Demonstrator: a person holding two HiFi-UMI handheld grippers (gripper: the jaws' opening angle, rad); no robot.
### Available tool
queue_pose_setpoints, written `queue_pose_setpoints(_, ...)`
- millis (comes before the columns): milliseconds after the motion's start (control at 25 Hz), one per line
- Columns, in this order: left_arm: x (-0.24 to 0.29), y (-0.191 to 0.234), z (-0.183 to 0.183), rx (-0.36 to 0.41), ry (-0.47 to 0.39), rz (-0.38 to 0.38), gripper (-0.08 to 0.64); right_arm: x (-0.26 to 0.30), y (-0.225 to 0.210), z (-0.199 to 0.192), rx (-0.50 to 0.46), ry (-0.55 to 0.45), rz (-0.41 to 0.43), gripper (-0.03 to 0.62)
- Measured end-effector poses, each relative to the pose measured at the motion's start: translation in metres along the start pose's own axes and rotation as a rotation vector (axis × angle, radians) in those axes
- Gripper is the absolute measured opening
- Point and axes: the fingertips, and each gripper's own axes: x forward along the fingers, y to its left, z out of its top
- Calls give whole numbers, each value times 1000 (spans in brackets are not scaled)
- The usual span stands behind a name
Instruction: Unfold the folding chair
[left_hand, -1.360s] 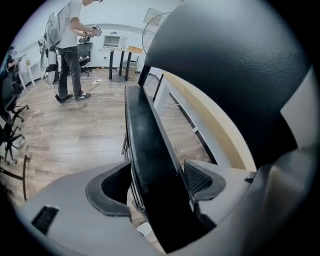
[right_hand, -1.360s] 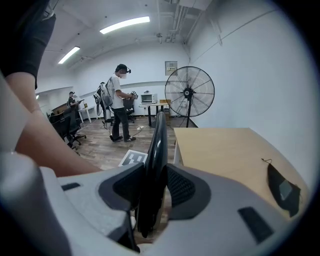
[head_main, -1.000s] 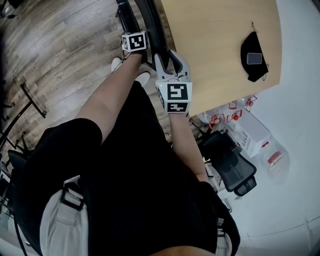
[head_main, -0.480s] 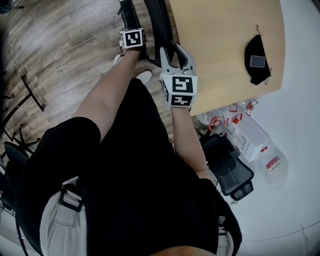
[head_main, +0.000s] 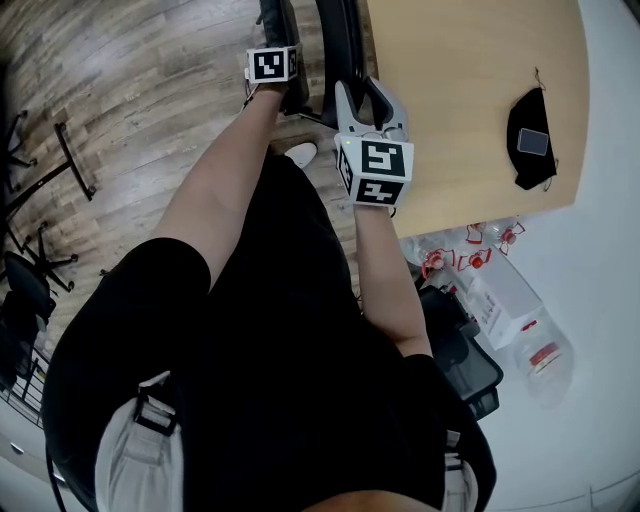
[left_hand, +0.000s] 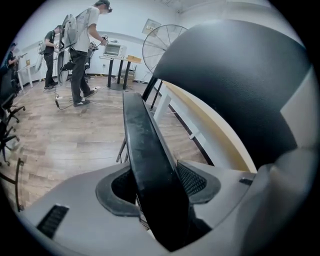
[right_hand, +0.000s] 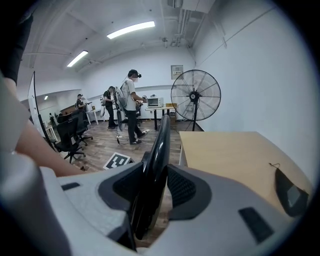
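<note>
While I stand over it, the folding chair (head_main: 340, 35) sits on the wood floor (head_main: 150, 110), just beside the long edge of the pale wooden table (head_main: 470, 90). Its black panels stand on edge and close together.

My left gripper (left_hand: 156, 184) is pinching one of those panels. The dark slab runs up between the two jaws and fills the space between them, and the meshed pad (left_hand: 197, 180) on one side lies against it. Close by, at the upper right of that gripper's view, a second, broader and rounded black part of the chair (left_hand: 235, 80) sits next to the table's edge.

My right gripper (right_hand: 150, 187) is closed on a thinner black edge of the chair, which rises from between its jaws with the tabletop just to its right. Seen from my head, the two grippers sit near each other, the right one nearest the table.

A black pouch (head_main: 530, 130) with a small grey device on top lies on the table, well apart from the chair. A pedestal fan (right_hand: 196, 95) stands beyond the table, and people (right_hand: 131, 105) stand farther off in the room.
</note>
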Motion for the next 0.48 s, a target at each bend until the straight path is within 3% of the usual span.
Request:
queue_pose_setpoints(200, -12, 7, 0, -39, -12, -52, 225, -1, 10, 1, -8, -9, 10, 147)
queue_pose_setpoints(480, -17, 52, -16, -91, -10, -96, 221, 6, 16, -2, 11, 6, -20, 147)
